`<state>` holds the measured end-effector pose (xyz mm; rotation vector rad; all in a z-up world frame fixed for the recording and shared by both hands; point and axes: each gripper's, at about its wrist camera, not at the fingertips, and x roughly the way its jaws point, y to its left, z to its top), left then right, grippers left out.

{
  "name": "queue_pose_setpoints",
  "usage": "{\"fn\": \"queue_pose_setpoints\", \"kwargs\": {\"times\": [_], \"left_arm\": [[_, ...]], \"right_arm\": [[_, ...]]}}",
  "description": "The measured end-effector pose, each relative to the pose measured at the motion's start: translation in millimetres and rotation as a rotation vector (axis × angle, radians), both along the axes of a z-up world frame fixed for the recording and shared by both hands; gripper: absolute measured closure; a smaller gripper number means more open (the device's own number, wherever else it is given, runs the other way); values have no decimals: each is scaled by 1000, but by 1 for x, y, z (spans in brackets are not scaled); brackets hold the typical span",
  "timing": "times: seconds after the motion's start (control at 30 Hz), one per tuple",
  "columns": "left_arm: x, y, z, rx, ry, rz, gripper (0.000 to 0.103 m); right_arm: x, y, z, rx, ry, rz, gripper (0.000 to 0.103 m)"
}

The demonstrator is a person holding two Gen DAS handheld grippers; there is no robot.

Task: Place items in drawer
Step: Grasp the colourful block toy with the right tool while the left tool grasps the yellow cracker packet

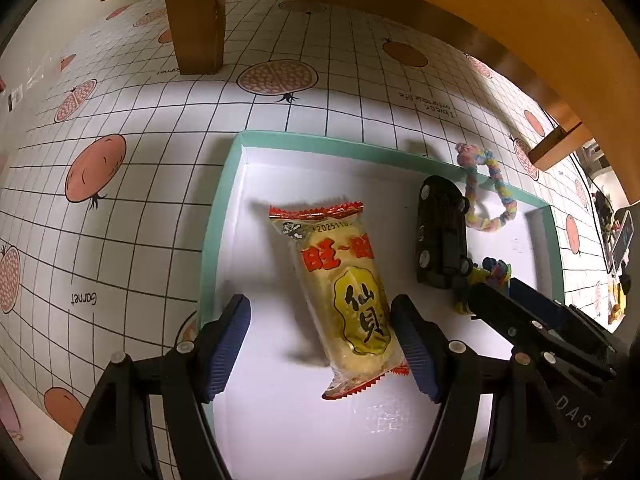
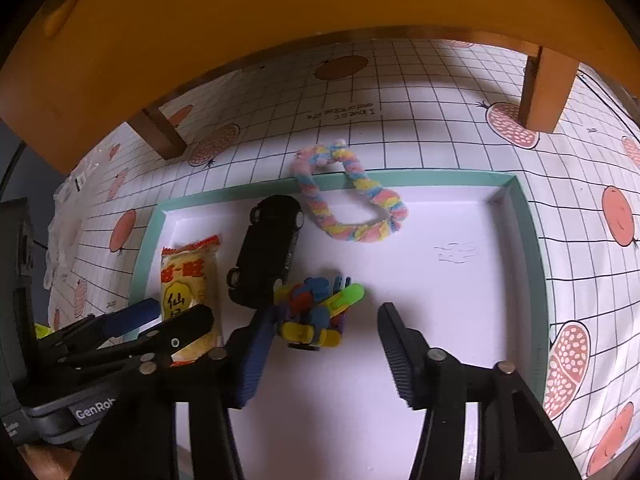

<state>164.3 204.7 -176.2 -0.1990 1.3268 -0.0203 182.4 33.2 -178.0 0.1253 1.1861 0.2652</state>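
Observation:
A white drawer with a teal rim [image 1: 216, 216] [image 2: 440, 178] lies on the table. In it lies a yellow snack packet [image 1: 344, 280] [image 2: 188, 276], between the fingers of my open left gripper [image 1: 320, 300]. The packet lies close to the right finger [image 1: 416, 344] and well apart from the left one. A black toy car [image 1: 442, 232] [image 2: 268, 248] lies beside it. My right gripper [image 2: 326, 310] is open around a colourful block toy [image 2: 316, 308] [image 1: 494, 274], whose left side meets the left finger [image 2: 252, 352]. A pastel pipe-cleaner loop [image 2: 348, 200] [image 1: 488, 196] drapes over the far rim.
A wooden stand [image 2: 240, 20] on legs [image 1: 198, 24] [image 2: 548, 88] overhangs the table behind the drawer. The tablecloth [image 1: 140, 200] has a black grid with pomegranate prints. A dark device [image 2: 16, 280] stands at the left edge. The drawer's right half [image 2: 460, 280] is bare.

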Motion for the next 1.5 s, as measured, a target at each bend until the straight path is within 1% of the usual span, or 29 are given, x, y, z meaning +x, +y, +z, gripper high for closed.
{"fn": "queue_pose_setpoints", "kwargs": {"times": [0.03, 0.17, 0.3, 0.4, 0.63, 0.83, 0.97, 1.23, 1.5], "left_arm": [[0, -1, 0, 1, 0, 1, 29], [1, -2, -1, 1, 3, 7, 29], [1, -4, 0, 19, -2, 1, 29], [1, -5, 0, 21, 0, 2, 30], [2, -9, 0, 32, 3, -11, 30], [1, -8, 0, 37, 6, -5, 30], [1, -10, 0, 39, 11, -12, 30], [2, -17, -5, 43, 27, -31, 30], [5, -20, -8, 59, 20, -40, 30]], "right_arm": [[0, 1, 0, 2, 1, 6, 52], [1, 0, -1, 15, 7, 8, 52], [0, 1, 1, 33, 12, 24, 62], [0, 2, 1, 46, 17, 31, 64], [-2, -1, 3, 50, 26, 29, 64], [-2, -21, 3, 77, 56, -45, 64], [-1, -34, 0, 124, 82, -93, 64], [2, -35, -2, 135, 83, -94, 63], [3, -28, -6, 126, 80, -71, 60]]}}
